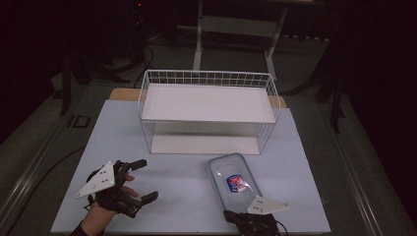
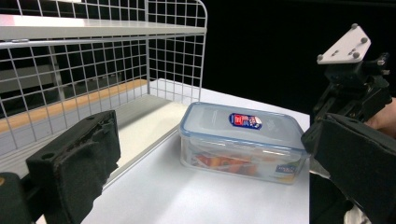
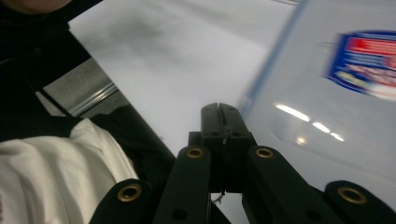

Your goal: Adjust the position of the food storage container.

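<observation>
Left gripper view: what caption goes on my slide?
Clear plastic lidded food box sits on the white table beside a white wire shelf rack.

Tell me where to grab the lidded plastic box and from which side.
Grip the plastic box across its two long walls, just under the lid rim, coming straight down from above. It lies flat with its short end toward the person, and its long sides stand free on the table, probably leaving room for the jaws.

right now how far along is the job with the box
Early. Nothing looks done: the lidded box sits on the table in front of the wire rack, whose shelves hold nothing. In hand: the right gripper, shut, is at the box's near end; the left gripper waits open. Gripping and moving it remain.
</observation>
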`<state>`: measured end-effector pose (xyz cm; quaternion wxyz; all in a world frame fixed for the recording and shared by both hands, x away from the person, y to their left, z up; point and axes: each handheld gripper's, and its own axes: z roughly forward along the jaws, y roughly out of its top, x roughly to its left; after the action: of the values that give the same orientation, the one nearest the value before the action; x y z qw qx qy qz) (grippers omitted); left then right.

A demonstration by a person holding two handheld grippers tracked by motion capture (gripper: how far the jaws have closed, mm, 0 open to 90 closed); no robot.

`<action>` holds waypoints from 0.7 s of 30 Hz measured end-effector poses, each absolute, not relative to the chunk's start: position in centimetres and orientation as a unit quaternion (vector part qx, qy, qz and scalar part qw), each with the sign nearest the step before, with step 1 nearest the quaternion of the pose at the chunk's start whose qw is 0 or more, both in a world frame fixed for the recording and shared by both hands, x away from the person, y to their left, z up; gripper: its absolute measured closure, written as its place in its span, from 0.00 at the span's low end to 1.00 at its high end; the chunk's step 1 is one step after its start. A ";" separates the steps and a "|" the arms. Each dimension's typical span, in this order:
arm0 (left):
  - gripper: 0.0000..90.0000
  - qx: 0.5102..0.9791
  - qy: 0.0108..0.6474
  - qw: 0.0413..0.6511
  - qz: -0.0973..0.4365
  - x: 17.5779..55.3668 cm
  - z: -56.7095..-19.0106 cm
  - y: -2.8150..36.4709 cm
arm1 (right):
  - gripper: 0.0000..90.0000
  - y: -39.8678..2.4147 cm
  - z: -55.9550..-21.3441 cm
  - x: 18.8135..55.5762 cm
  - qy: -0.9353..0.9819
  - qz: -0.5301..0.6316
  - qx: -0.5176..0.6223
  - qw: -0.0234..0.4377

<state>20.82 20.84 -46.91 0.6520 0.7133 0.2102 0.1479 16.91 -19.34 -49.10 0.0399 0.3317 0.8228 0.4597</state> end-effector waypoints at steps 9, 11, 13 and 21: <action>0.00 0.714 0.209 0.652 0.147 20.8 -47.0 20.8 | 1.00 -17.3 -49.8 17.5 0.839 0.430 0.330 0.041; 0.00 0.713 0.210 0.653 0.146 20.9 -47.0 20.8 | 1.00 -17.4 -49.7 17.3 0.842 0.425 0.330 0.050; 0.00 0.714 0.210 0.652 0.146 20.8 -47.0 20.7 | 1.00 -18.0 -49.6 17.2 0.840 0.421 0.336 0.055; 0.00 0.715 0.209 0.652 0.144 20.8 -47.0 20.7 | 1.00 -21.0 -49.5 17.0 0.831 0.413 0.365 0.076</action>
<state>20.84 20.66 -47.00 0.6517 0.7148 0.2086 0.1442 16.96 -21.02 -49.52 0.0757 0.3654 0.8307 0.4132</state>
